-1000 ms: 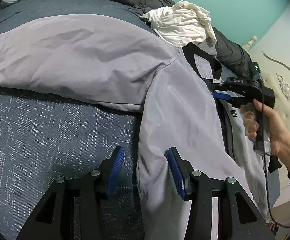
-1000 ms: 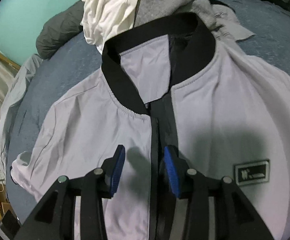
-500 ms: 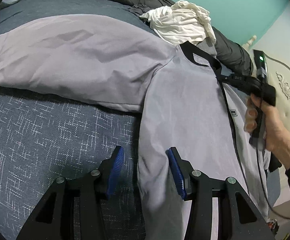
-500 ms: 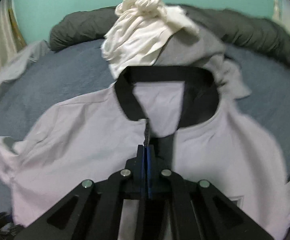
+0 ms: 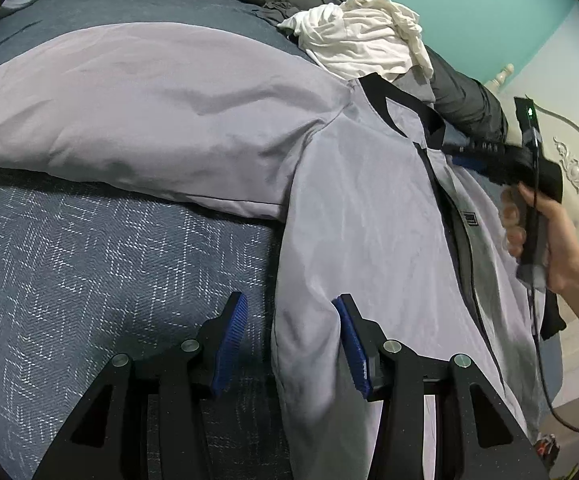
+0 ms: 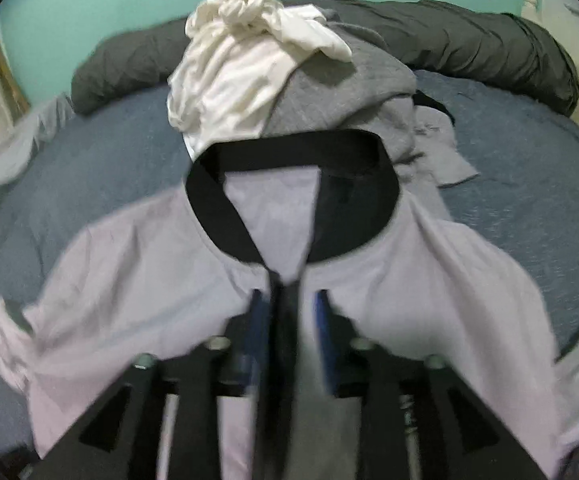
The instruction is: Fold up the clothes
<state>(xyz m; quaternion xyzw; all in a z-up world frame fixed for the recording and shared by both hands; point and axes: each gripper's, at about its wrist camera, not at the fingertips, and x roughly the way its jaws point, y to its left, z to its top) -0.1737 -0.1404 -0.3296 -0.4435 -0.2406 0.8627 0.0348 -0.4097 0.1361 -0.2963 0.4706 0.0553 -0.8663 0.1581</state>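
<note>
A pale lilac jacket with a black collar lies front up on the blue bedspread, its sleeve spread out to the left. My left gripper is open low over the jacket's side edge; a fold of fabric lies between the pads, unpinched. My right gripper hovers just below the collar with its jaws opening. The dark zipper strip runs between them and neither pad touches it. From the left wrist, the right gripper is seen held by a hand.
A crumpled white garment and a grey sweater are piled right behind the collar. A dark grey duvet runs along the teal wall. A cream headboard stands at the right, and the bed edge drops off below the hand.
The right gripper closed on the zipper below the collar, then spread its jaws again and lifted a little, tilting its view upward. The left gripper has stayed put.
</note>
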